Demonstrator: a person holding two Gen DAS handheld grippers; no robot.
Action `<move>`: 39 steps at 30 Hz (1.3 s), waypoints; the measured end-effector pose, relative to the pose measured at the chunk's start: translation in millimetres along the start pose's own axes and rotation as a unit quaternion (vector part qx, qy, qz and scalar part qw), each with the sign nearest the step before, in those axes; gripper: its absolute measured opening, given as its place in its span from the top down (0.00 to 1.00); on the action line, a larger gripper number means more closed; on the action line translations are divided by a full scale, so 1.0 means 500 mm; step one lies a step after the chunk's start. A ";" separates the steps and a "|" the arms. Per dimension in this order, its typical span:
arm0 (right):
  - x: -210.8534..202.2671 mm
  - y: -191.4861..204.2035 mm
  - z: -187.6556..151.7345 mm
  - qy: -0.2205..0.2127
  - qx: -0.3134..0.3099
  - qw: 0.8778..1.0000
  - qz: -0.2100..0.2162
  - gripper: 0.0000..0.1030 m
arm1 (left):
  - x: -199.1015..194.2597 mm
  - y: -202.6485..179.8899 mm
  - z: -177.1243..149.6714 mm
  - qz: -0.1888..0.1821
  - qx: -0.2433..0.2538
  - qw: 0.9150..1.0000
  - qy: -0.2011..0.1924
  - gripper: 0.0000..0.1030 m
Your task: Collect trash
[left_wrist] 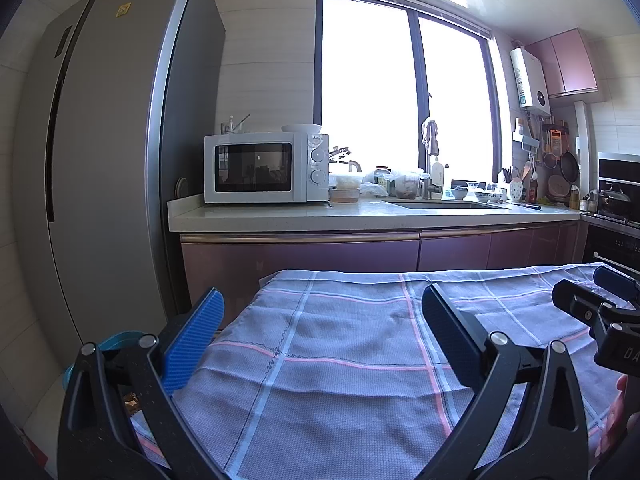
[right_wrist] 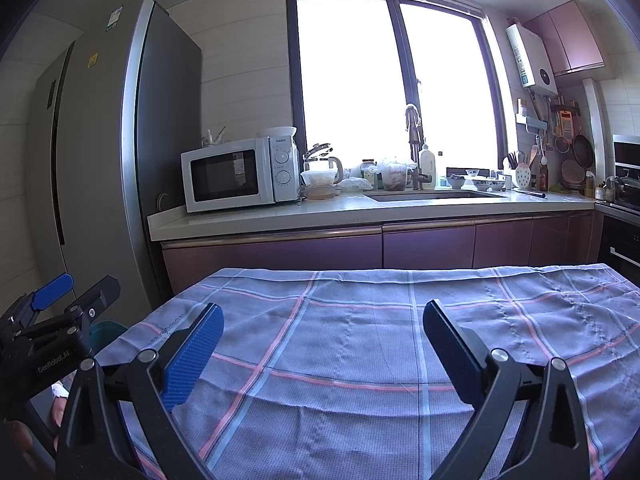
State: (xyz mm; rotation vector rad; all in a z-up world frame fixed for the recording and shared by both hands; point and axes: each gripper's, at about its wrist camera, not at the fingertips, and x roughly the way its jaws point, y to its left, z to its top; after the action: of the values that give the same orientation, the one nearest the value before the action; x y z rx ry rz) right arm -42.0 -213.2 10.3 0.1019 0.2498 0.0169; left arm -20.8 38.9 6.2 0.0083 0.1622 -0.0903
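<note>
Both grippers hung over a table covered with a grey-blue checked cloth with pink and white stripes [left_wrist: 340,360], and honestly no trash could be made out anywhere on that cloth in either view. The left gripper [left_wrist: 320,336] had its blue-padded black fingers spread wide with nothing between them, just bare cloth underneath. Same deal with the right gripper [right_wrist: 322,340]: fingers spread well apart, empty, hovering above the fabric. From the left wrist view the right one poked in at the right edge, with a bit of a hand [left_wrist: 614,420] visible below it. From the right wrist view the left gripper sat at the left edge, over the table's left side.

Just past the left edge of the table there was a teal round container [left_wrist: 116,340], mostly hidden behind the left gripper's frame, so what it held couldn't be told.

Beyond the table ran a pale stone countertop [right_wrist: 280,216] over mauve cabinet doors. A white microwave oven with two dials [right_wrist: 240,174] stood on it near a tall grey refrigerator [right_wrist: 96,160]. Just right of the microwave were stacked clear plastic food tubs [right_wrist: 320,184], then a sunken sink [right_wrist: 432,196] with a tall faucet under a big bright window [right_wrist: 392,80]. A white wall-mounted water heater [right_wrist: 530,58] hung at the upper right.
</note>
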 end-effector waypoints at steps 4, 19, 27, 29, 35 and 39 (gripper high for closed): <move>0.001 -0.001 0.000 -0.001 0.000 1.000 0.000 0.06 | 0.001 0.001 -0.002 0.001 -0.001 1.000 -0.001 0.05; 0.001 -0.006 -0.002 0.000 0.002 1.000 -0.002 0.06 | -0.001 -0.001 -0.010 0.001 0.000 1.000 0.001 0.05; 0.001 -0.008 -0.002 0.001 0.002 1.000 -0.002 0.06 | 0.000 -0.002 -0.011 0.001 0.001 1.000 0.003 0.05; 0.001 -0.009 -0.002 0.002 0.003 1.000 -0.001 0.06 | 0.000 -0.002 -0.011 0.000 0.001 1.000 0.003 0.05; -0.001 -0.009 -0.002 0.001 0.003 1.000 -0.002 0.06 | 0.004 -0.005 -0.011 0.001 0.001 1.000 0.005 0.05; 0.001 -0.009 -0.001 0.001 0.005 1.000 -0.003 0.06 | 0.007 -0.007 -0.011 0.000 0.001 1.000 0.006 0.05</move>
State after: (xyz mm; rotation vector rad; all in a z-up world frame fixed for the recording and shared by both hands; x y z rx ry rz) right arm -41.7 -217.7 9.2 0.1104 0.2526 0.0102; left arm -18.7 35.3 0.2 0.0114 0.1743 -0.0902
